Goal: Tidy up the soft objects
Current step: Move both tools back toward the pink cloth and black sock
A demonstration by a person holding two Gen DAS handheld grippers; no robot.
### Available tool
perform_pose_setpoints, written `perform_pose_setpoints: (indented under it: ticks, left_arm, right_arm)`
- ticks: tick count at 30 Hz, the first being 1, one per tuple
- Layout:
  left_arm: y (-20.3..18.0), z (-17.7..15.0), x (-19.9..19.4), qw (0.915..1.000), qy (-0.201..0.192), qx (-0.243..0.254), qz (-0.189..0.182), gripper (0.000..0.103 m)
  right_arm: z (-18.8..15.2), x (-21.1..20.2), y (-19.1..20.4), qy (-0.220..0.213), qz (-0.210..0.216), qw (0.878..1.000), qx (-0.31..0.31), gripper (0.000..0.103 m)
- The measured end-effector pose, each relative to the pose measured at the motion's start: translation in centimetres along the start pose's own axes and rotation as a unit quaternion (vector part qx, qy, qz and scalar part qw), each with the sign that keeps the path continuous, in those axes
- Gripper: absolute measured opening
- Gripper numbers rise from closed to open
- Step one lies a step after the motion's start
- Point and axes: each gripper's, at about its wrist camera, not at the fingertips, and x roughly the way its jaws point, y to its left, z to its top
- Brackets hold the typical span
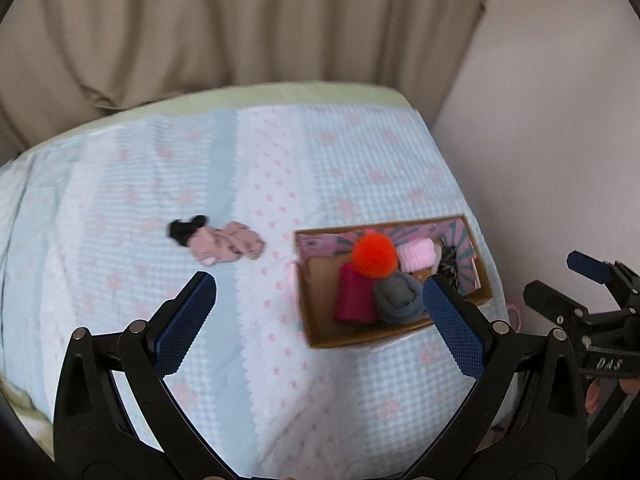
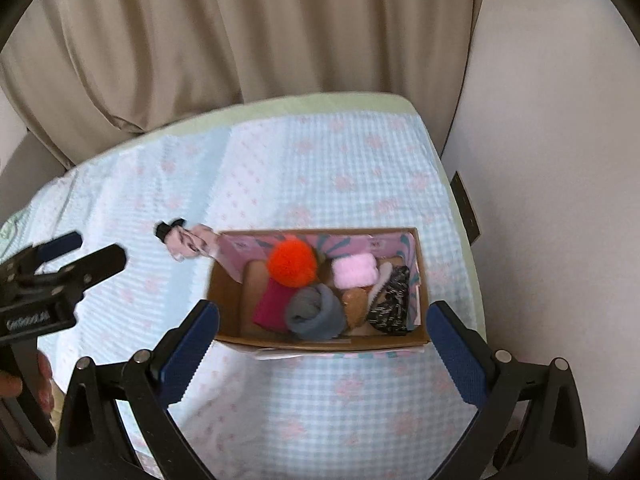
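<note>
An open cardboard box sits on the bed. It holds an orange pom-pom, a magenta roll, a grey roll, a pink roll, a tan piece and a black-and-white piece. A pink-and-black soft item lies on the bed left of the box. My left gripper is open and empty above the bed. My right gripper is open and empty over the box's near edge.
The bed has a light blue checked cover with pink flowers. Beige curtains hang behind it. A white wall stands at the right. The right gripper also shows at the right edge of the left wrist view.
</note>
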Motion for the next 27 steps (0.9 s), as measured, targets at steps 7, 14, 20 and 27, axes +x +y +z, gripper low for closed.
perform_pose_setpoints:
  ticks: [7,14,20,27]
  left_arm:
    - [5.5,-2.2,-6.7,0.9983,-0.044,-0.027,0.028,0.103]
    - [11.6,-4.2,-9.9,0.9953,-0.070,-0.044,0.051,0.103]
    - [17.4,-3.8,-10.5,0.9959,-0.077,-0.038,0.028,0.103]
    - [24.1,-2.0,-8.8,0.9974,-0.067,-0.027,0.000,0.103]
  right_arm:
    - [-0.1,-5.0,4.8,-0.045,0.013,0.999,-0.017,0.103]
    - [-0.8,-7.2,10.1,-0.068,0.063,0.995,-0.025,0.103]
    - [-1.1,-8.2,15.3,-0.094,0.061,0.993,-0.035,0.103]
    - [-0.6,-6.9,21.5,-0.096,0.042,0.994,-0.028,0.103]
